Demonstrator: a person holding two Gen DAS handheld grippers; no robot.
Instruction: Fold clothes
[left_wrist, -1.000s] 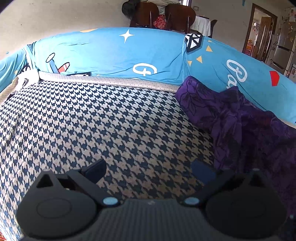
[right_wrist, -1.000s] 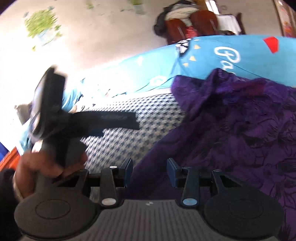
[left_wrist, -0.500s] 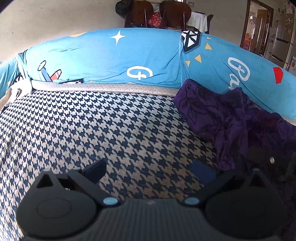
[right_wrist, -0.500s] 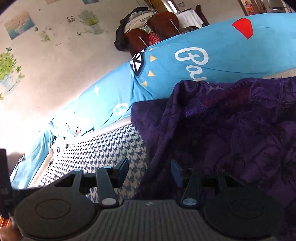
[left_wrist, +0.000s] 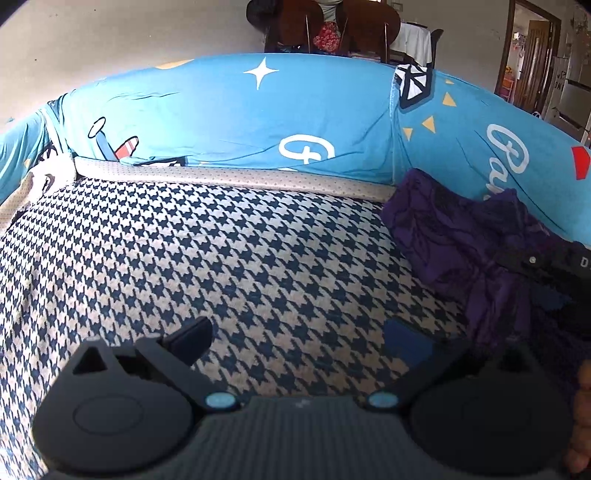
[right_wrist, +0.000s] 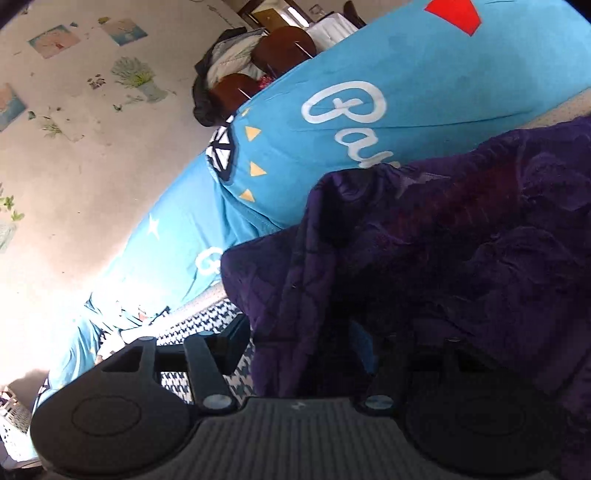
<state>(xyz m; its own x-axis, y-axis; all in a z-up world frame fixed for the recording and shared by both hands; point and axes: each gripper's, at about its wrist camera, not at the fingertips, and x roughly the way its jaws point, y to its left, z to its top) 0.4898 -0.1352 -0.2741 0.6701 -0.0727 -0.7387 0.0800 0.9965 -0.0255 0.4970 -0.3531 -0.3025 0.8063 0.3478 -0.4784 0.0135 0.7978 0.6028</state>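
Lettering "Pa" marks the blue cushion (right_wrist: 388, 92); both grippers (left_wrist: 295, 336) (right_wrist: 306, 343) gape, right one straddling the purple garment (right_wrist: 461, 240).

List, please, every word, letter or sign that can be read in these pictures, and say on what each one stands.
"Pa", white script, cut off by the purple garment: on the blue sofa cover.
"G" or "F" in a white ring, cannot tell which: on the same cover.
"D", white, cut off at the picture's edge: on the right gripper, seen from the left wrist.
Signs without words on the cover: white star, red shape.
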